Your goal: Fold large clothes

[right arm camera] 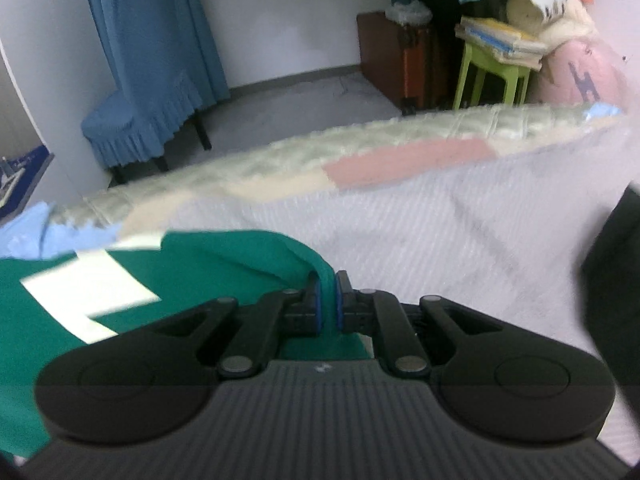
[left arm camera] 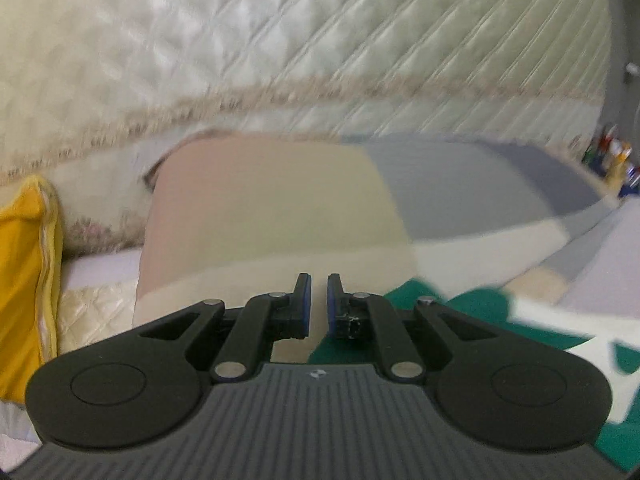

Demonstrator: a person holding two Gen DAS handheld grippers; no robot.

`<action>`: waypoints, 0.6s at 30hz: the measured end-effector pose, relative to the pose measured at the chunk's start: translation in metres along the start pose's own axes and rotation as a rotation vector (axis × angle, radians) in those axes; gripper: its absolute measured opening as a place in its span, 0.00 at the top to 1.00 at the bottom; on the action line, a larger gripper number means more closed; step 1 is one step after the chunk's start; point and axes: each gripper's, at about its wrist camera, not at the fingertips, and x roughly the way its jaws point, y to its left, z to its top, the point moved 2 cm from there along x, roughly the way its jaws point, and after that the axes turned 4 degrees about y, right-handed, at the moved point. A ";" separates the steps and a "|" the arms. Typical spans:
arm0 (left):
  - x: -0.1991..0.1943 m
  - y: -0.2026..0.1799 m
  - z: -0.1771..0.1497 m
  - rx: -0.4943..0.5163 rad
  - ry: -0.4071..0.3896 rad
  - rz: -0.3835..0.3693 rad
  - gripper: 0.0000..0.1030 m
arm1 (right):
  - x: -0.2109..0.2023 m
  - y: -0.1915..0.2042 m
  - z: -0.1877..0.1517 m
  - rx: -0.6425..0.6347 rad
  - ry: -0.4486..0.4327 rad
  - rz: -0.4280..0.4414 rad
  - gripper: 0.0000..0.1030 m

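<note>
The large garment is green cloth with white patches. In the right wrist view the garment (right arm camera: pixel 224 264) lies at the lower left on a pale ribbed sheet (right arm camera: pixel 440 240). My right gripper (right arm camera: pixel 327 300) is shut on a raised fold of it. In the left wrist view the same green garment (left arm camera: pixel 480 312) spreads to the lower right, blurred by motion. Green shows low in the narrow gap of my left gripper (left arm camera: pixel 319 304), which is shut on its edge. Beyond the left fingertips lies a patchwork bedspread (left arm camera: pixel 280 208) of pink, cream and grey blocks.
A cream quilted cover (left arm camera: pixel 240 40) rises behind the bedspread, and a yellow cushion (left arm camera: pixel 24 264) sits at the left. Past the bed edge stand a blue skirted chair (right arm camera: pixel 140 80), a brown case (right arm camera: pixel 396 60) and a green stool (right arm camera: pixel 492 76) stacked with books. A dark shape (right arm camera: pixel 616 260) crowds the right edge.
</note>
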 end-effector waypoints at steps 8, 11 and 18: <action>-0.024 0.011 -0.010 -0.066 -0.049 -0.098 0.71 | -0.025 0.016 -0.012 -0.019 -0.050 -0.033 0.72; -0.056 0.009 -0.022 -0.064 -0.091 -0.112 0.48 | -0.050 0.015 -0.018 0.010 -0.065 0.008 0.29; -0.148 0.018 -0.074 -0.034 -0.127 -0.259 0.39 | -0.142 0.046 -0.057 -0.126 -0.172 0.158 0.30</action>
